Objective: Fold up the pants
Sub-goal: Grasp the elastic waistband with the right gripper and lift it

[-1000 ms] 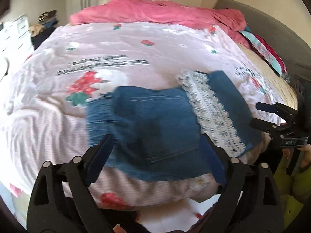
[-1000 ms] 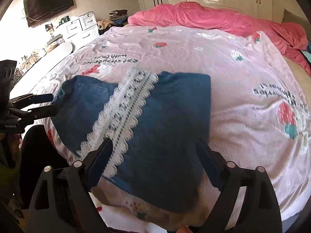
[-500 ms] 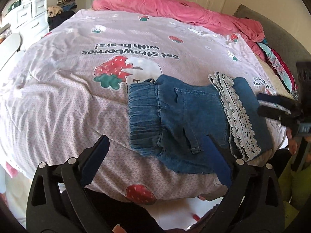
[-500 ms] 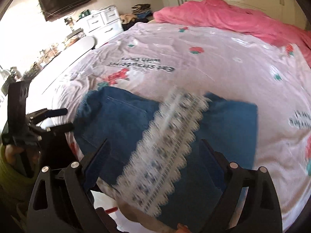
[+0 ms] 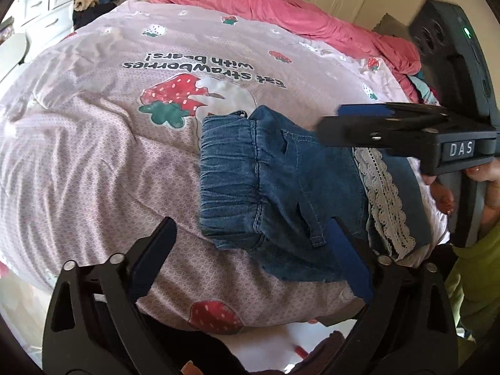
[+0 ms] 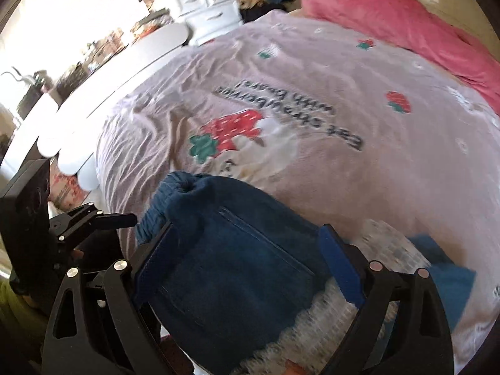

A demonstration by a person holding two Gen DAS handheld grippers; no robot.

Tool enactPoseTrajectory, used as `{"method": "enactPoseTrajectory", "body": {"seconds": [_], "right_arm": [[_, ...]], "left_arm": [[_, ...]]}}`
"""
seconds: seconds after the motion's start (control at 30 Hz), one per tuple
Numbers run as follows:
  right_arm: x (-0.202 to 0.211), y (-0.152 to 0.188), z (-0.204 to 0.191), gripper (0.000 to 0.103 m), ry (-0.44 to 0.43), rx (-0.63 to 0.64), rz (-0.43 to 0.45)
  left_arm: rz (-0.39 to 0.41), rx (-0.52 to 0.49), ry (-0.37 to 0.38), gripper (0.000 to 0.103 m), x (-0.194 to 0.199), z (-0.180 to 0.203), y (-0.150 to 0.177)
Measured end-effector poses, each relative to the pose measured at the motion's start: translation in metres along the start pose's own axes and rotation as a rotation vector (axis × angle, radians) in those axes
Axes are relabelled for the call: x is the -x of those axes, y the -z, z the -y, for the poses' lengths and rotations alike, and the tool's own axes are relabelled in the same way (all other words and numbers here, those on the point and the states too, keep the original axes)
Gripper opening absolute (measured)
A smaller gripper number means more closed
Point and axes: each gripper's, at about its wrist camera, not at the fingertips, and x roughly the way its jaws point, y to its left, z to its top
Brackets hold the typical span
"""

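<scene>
Small blue denim pants [image 5: 275,187] lie folded near the bed's front edge, elastic waistband to the left and white lace trim [image 5: 387,200] to the right. My left gripper [image 5: 250,250] hovers over their near left corner; its jaws are closing but still wide, the pads touching no cloth. My right gripper [image 5: 331,125] reaches in from the right above the pants' far side. In the right wrist view the right gripper [image 6: 247,256] stands open over the denim [image 6: 237,250], with the lace [image 6: 384,250] at its right and the left gripper [image 6: 118,218] at the left.
The bed carries a pale pink strawberry-print cover [image 5: 125,143]. A pink duvet [image 5: 281,9] is heaped at the far end. White drawers [image 6: 209,6] and a white table [image 6: 103,72] stand left of the bed. A hand [image 5: 481,187] in a green sleeve holds the right gripper.
The right gripper has swung left across the pants, from the lace side to the waistband side. The left gripper shifted a little and rolled. The pants lie as before.
</scene>
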Motion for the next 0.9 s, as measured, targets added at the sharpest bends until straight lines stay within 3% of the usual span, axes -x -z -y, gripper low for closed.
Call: {"method": "enactPoseTrajectory", "body": {"seconds": [0.07,0.13,0.37,0.4,0.53,0.57,0.67,0.9], "right_arm": [[-0.009,-0.007,-0.008,0.09,-0.019,0.026,-0.011],[-0.021,-0.012,-0.011,0.09,-0.024,0.037,-0.034],[-0.06,-0.017,-0.017,0.088,-0.026,0.054,-0.121],[-0.064,-0.017,-0.017,0.084,-0.032,0.055,-0.128],[-0.062,-0.011,-0.025,0.039,-0.111,0.105,-0.108],[-0.057,-0.01,-0.027,0.034,-0.102,0.121,-0.098],[-0.04,-0.006,-0.034,0.025,-0.074,0.166,-0.056],[0.016,0.004,-0.023,0.011,-0.117,0.155,0.073]], "left_arm": [[-0.016,0.004,0.011,0.064,-0.006,-0.002,0.001],[-0.04,-0.002,0.028,0.056,-0.013,-0.002,0.002],[-0.058,0.023,0.062,0.055,-0.023,-0.01,0.004],[-0.059,0.026,0.065,0.055,-0.023,-0.011,0.003],[-0.061,0.045,0.081,0.058,-0.024,-0.016,0.003],[-0.059,0.046,0.083,0.059,-0.024,-0.015,0.003],[-0.052,0.033,0.081,0.068,-0.02,-0.011,0.003],[-0.05,0.004,0.085,0.072,-0.015,0.012,-0.003]]}}
